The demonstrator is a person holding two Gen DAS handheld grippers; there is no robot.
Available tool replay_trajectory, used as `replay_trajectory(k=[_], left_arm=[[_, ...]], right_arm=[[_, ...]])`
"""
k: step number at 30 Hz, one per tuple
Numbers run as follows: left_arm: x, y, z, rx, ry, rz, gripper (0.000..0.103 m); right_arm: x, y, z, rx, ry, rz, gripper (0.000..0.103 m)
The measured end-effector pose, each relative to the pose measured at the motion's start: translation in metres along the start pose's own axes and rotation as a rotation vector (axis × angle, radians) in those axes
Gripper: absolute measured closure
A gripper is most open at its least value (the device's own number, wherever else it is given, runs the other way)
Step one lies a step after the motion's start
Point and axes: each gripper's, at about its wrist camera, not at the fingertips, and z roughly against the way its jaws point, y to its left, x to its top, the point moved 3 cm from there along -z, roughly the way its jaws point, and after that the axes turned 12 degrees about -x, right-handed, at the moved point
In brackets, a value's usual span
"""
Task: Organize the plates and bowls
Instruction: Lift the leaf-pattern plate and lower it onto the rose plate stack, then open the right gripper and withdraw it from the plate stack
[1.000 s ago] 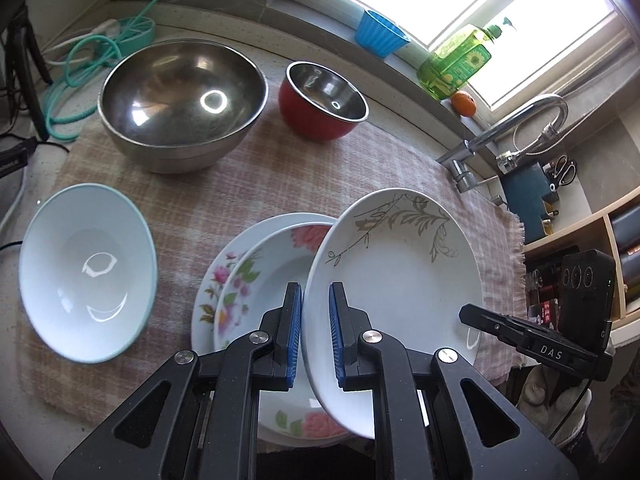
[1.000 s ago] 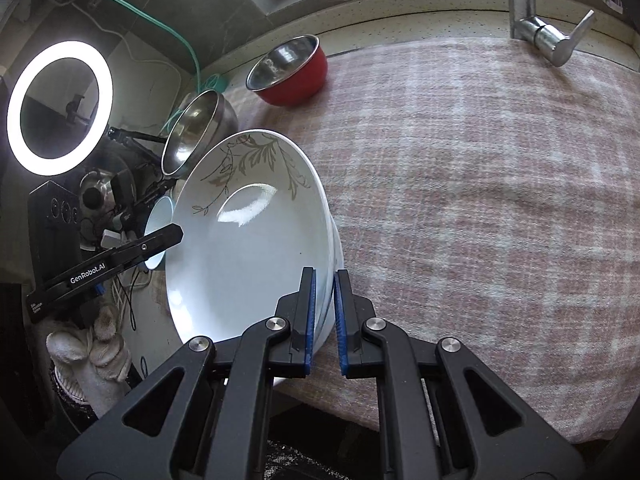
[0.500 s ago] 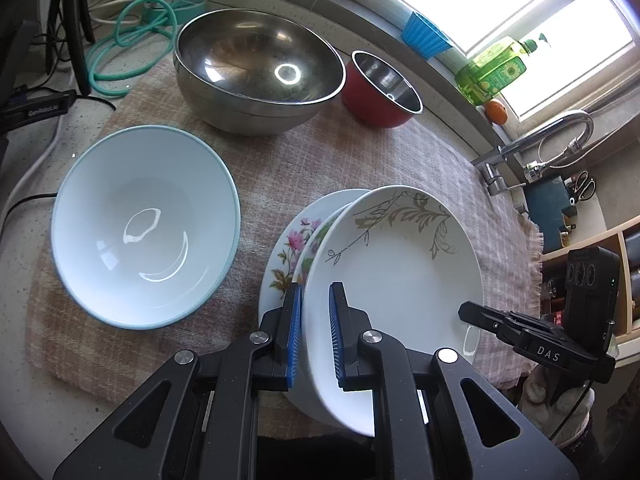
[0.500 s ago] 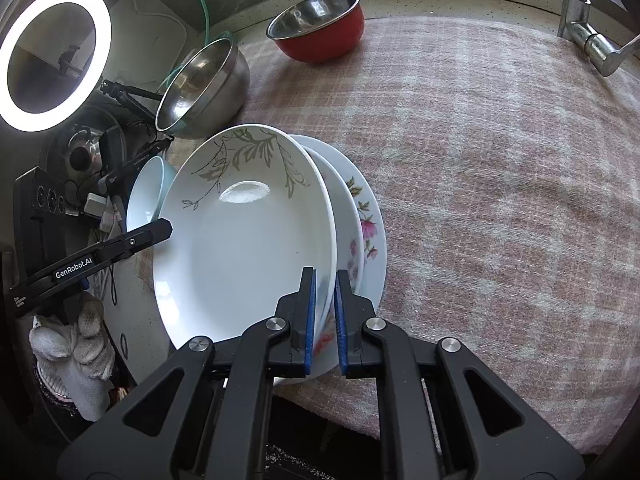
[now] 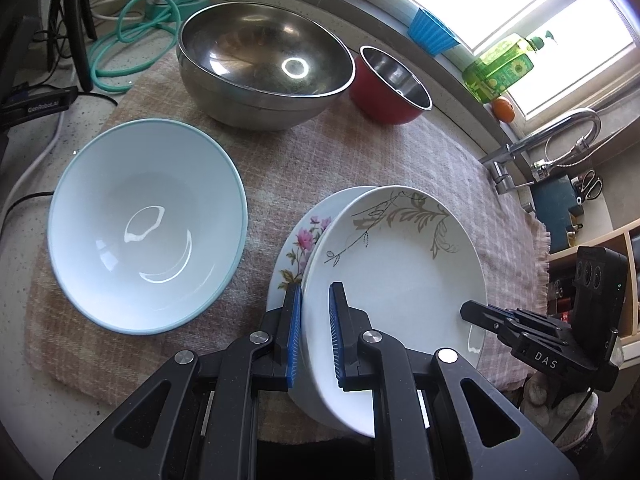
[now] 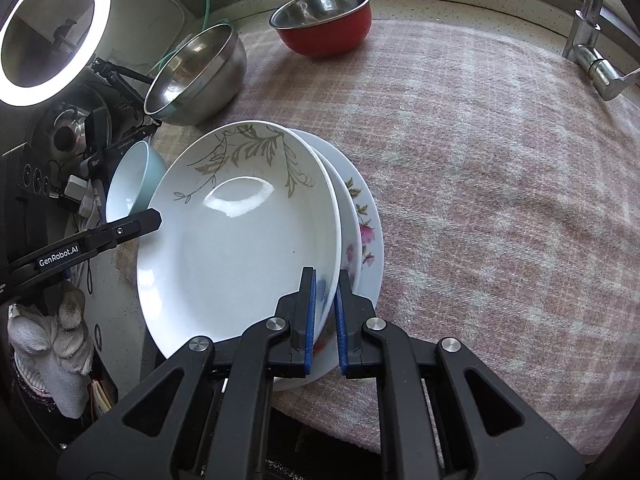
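Leaf-pattern plate [image 5: 400,264] rim clamped between left gripper [image 5: 314,336] fingers and right gripper [image 6: 325,312] fingers, atop floral plates [image 6: 364,232] near counter's front edge.

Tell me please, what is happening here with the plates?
A person holds a gripper in each hand, and both are shut on the leaf-pattern plate: the left gripper on one edge, the right gripper on the opposite edge. The plate sits tilted over the flowered plates on the checked cloth. A pale blue bowl, a steel bowl and a red bowl stand apart, not yet stacked.
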Motion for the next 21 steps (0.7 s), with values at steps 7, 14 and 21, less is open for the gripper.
replay_trajectory(k=[7, 14, 21], left_arm=[[-0.001, 0.0, -0.002, 0.007, 0.01, -0.005, 0.091], [0.001, -0.001, -0.002, 0.007, 0.009, -0.006, 0.091], [0.0, 0.0, -0.001, 0.0, 0.012, -0.003, 0.091]], right_arm=[[0.0, 0.006, 0.003, -0.044, -0.019, 0.05, 0.087], [0.001, 0.01, 0.004, -0.084, -0.029, 0.093, 0.083], [0.001, 0.02, 0.004, -0.168, -0.044, 0.162, 0.077]])
